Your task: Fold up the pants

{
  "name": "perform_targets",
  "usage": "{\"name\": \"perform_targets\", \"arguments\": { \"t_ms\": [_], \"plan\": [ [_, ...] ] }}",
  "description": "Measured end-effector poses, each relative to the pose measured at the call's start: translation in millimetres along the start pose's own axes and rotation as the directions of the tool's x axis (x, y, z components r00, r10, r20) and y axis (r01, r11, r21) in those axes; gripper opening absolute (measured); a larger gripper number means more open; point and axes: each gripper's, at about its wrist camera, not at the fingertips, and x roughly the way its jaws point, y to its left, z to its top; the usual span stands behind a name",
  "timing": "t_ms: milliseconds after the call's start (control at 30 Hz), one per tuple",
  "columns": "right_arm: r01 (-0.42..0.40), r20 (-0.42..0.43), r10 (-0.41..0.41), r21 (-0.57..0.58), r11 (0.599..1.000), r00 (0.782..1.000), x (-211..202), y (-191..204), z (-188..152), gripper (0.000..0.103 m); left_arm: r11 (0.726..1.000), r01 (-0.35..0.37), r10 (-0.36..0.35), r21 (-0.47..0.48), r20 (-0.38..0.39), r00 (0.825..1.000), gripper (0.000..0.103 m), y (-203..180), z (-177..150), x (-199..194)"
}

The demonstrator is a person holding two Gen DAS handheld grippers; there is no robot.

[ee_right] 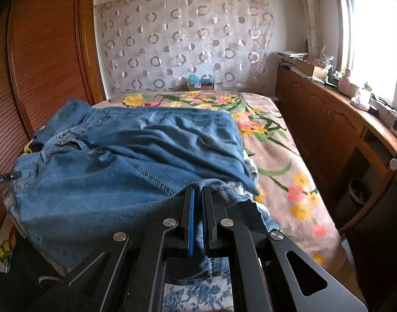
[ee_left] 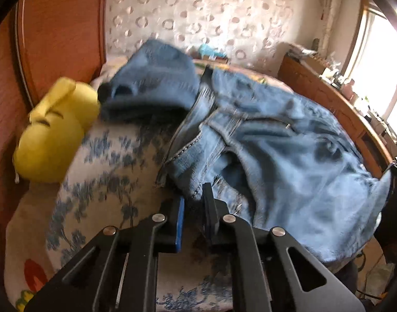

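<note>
**user1:** Two views, different stuff. Left wrist has a yellow plush (ee_left: pixel 55 130) by the wardrobe; right wrist doesn't.

**user2:** Yep. Right gripper (ee_right: pixel 197 195) is pinched tight on the jeans (ee_right: pixel 125 161) hem. Left gripper (ee_left: pixel 194 195) is nearly closed on the waistband edge. Jeans lie across the floral bedspread (ee_right: pixel 281 156), waist left.

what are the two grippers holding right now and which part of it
Both hold the jeans. The right gripper is shut on a leg hem; the left gripper pinches an edge near the waistband.
</note>
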Motion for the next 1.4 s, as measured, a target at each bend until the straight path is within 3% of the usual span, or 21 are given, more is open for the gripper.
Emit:
{"name": "perform_targets", "arguments": {
  "t_ms": [267, 633, 1100, 1400],
  "plan": [
    [0.019, 0.047, -0.020, 0.019, 1.000, 0.999, -0.1, -7.4, 18.3, 0.004, 0.999, 0.030, -0.032, 0.027, 0.086, 0.996, 0.013, -17.5, 44.3, -24.3],
    [0.038, 0.077, -0.042, 0.052, 0.998, 0.996, 22.5, -13.7, 30.9, 0.004, 0.997, 0.037, -0.043, 0.062, 0.116, 0.992, 0.013, -36.2, 93.8, -14.1],
    [0.064, 0.045, -0.068, 0.078, 0.995, 0.997, 59.6, -16.2, 33.0, 0.004, 0.992, 0.063, -0.073, 0.107, 0.091, 0.993, 0.013, -51.3, 126.9, 33.7],
    [0.140, 0.080, -0.147, 0.085, 0.986, 0.986, 64.9, -22.3, 65.5, 0.002, 0.990, 0.088, -0.101, 0.109, 0.119, 0.988, 0.013, -59.0, 160.7, 54.6]
  ]
}}
